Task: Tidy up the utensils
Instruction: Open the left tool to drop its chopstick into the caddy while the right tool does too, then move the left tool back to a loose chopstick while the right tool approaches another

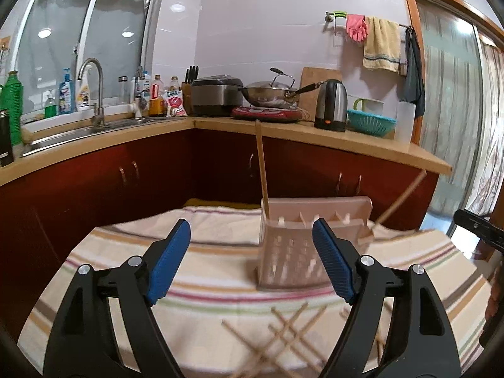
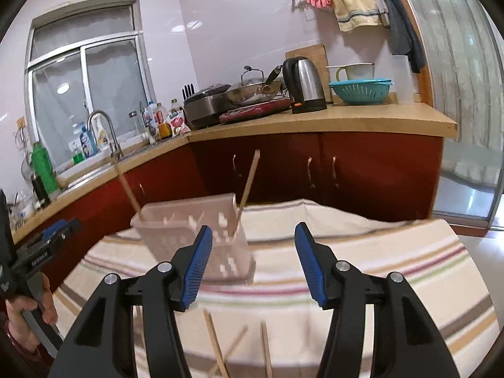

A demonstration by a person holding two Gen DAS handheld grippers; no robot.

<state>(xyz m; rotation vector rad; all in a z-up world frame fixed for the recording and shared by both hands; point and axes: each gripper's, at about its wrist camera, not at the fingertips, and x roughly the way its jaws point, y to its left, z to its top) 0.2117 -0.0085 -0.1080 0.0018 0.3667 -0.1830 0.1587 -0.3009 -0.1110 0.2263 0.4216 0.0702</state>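
Task status, as you stand: partly done, early by my estimate. The pink perforated utensil holder [image 1: 293, 249] stands upright on the striped cloth [image 1: 126, 252] covering the table, toward the far edge and roughly midway across. Two wooden chopsticks are already in it: one [image 1: 262, 170] stands close to upright in the compartment at the holder's left end, the other [image 1: 400, 200] leans outward at its right end. In the right wrist view the same pair shows as one stick [image 2: 129, 192] leaning left and one [image 2: 247, 186] rising from the right-hand end. The inner dividers are visible, but motion blur stops me telling exactly how many compartments there are, or whether anything else sits low inside. Still to do: a loose pile of chopsticks [image 1: 283, 337] lies crossed on the cloth near the table's near edge, just in front of your tongs; the count is not readable, several at least. Left tongs [image 1: 252, 249]: the blue pads are spread wide, nothing between them, nothing held. Right tongs [image 2: 250, 252]: pads moderately apart, also empty, with stick ends [image 2: 214, 340] showing below them at the near edge. Your left hand [image 2: 31, 305] on its grip handle appears at the left border of the right wrist view. Judgement: both tongs are free for the next pick from the pile; the crossed sticks will likely need to be taken singly, since they overlap
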